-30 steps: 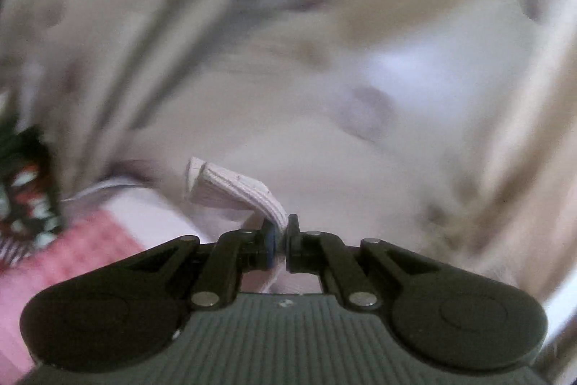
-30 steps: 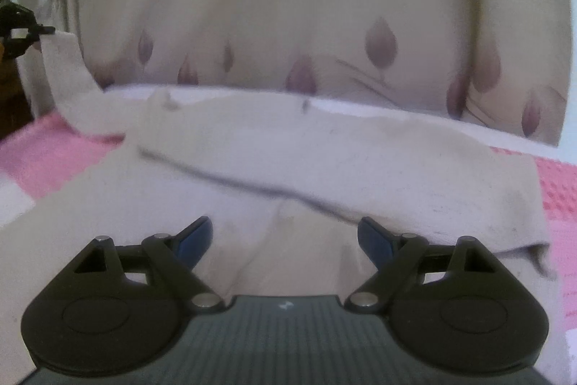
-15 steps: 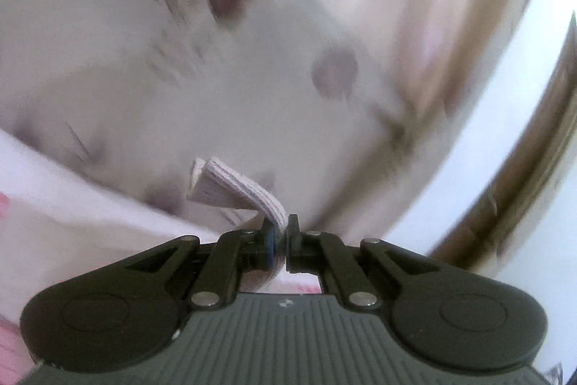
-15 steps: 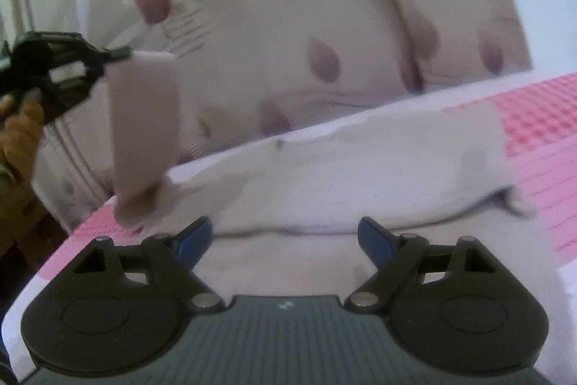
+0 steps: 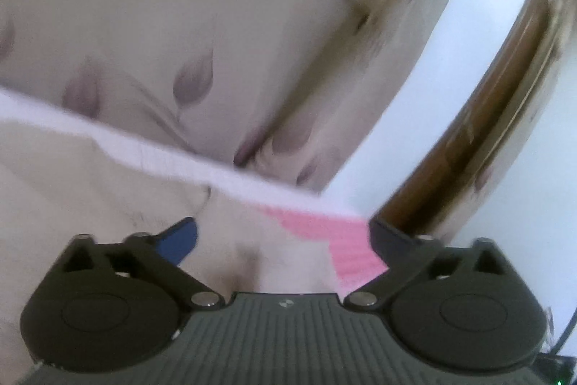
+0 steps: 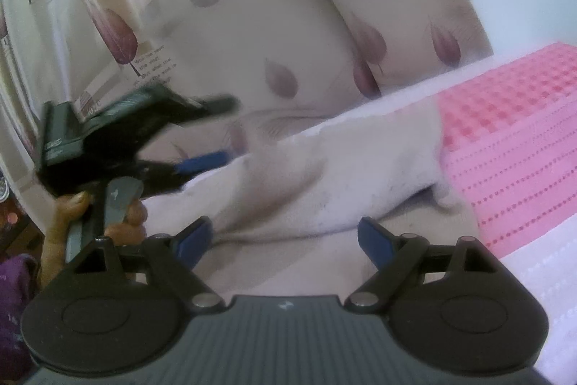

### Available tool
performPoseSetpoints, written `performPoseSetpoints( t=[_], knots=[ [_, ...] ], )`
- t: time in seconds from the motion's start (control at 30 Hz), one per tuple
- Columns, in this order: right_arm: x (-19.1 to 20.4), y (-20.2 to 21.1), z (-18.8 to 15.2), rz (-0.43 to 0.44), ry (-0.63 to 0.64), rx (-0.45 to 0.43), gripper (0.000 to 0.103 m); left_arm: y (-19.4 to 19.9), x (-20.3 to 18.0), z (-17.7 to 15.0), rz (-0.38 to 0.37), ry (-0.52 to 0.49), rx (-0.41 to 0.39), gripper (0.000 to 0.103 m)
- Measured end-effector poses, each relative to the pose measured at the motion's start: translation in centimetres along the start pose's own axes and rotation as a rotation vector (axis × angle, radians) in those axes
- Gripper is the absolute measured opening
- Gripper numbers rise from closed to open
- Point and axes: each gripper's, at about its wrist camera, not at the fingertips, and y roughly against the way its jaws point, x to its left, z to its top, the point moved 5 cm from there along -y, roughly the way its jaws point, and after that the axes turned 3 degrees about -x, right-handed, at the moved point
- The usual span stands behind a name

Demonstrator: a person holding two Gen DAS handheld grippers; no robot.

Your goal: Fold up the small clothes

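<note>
A beige small garment lies crumpled on a pink waffle towel; in the left wrist view the garment fills the lower left. My left gripper hovers over its edge with its jaws opening wide and nothing pressed between them. The right wrist view shows that left gripper blurred at the garment's left end, held by a hand. My right gripper stands open just above the garment's near fold, gripping nothing.
Leaf-print pillows stand behind the garment. A wooden headboard and a white wall lie to the right in the left wrist view. The white bed edge runs at the lower right.
The left gripper swung across and down over the garment, then let go of the cloth strip it was pinching, jaws now wide. The right view has rolled and shifted sideways.
</note>
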Motion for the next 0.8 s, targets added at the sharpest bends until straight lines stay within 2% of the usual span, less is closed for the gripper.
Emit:
performPoseSetpoints(
  t=[0.13,0.23,0.27,0.37,0.47,0.5,0.53,0.6,0.63,0.67,0.7,0.73,0.8],
  knots=[
    [0.8,-0.2,1.0,-0.003,0.059,-0.002,0.088,4.2,2.5,0.7,0.105,-0.007,-0.074,0.103],
    [1.3,-1.9,1.8,-0.014,0.1,0.023,0.088,7.0,5.9,0.1,0.273,-0.075,-0.094,0.102],
    [1.3,-2.8,1.9,-0.012,0.1,0.045,0.088,7.9,7.0,-0.1,0.299,-0.079,-0.096,0.102],
    [0.5,-5.4,2.2,-0.079,0.042,0.129,0.088,10.1,10.3,-0.9,0.341,-0.034,-0.125,0.102],
    [-0.2,-7.0,2.6,-0.133,0.064,0.126,0.088,10.7,12.9,-1.1,0.39,0.042,-0.188,0.102],
    [-0.6,-7.9,2.7,-0.161,0.084,0.137,0.084,11.0,13.7,-1.1,0.396,0.084,-0.198,0.102],
    [-0.9,-8.5,2.8,-0.163,0.079,0.153,0.069,11.3,14.5,-1.0,0.395,0.134,-0.205,0.102],
    [-1.9,-10.5,2.4,-0.148,0.03,0.234,0.048,11.1,15.5,-0.9,0.424,0.176,-0.211,0.102],
    [-1.9,-10.7,2.4,-0.155,0.032,0.225,0.038,11.1,15.8,-0.9,0.43,0.186,-0.215,0.102],
    [-1.8,-11.0,2.6,-0.137,0.034,0.225,0.03,11.2,16.2,-0.7,0.427,0.194,-0.218,0.102],
    [-1.7,-11.3,2.7,-0.097,0.017,0.227,0.018,11.4,16.4,-0.7,0.432,0.2,-0.223,0.102],
    [-1.6,-11.5,2.8,-0.061,0.0,0.221,0.017,11.6,16.5,-0.7,0.446,0.206,-0.228,0.102],
    [-1.2,-11.5,3.2,-0.081,0.058,0.185,0.014,11.7,16.4,-0.7,0.453,0.207,-0.236,0.102]
  ],
)
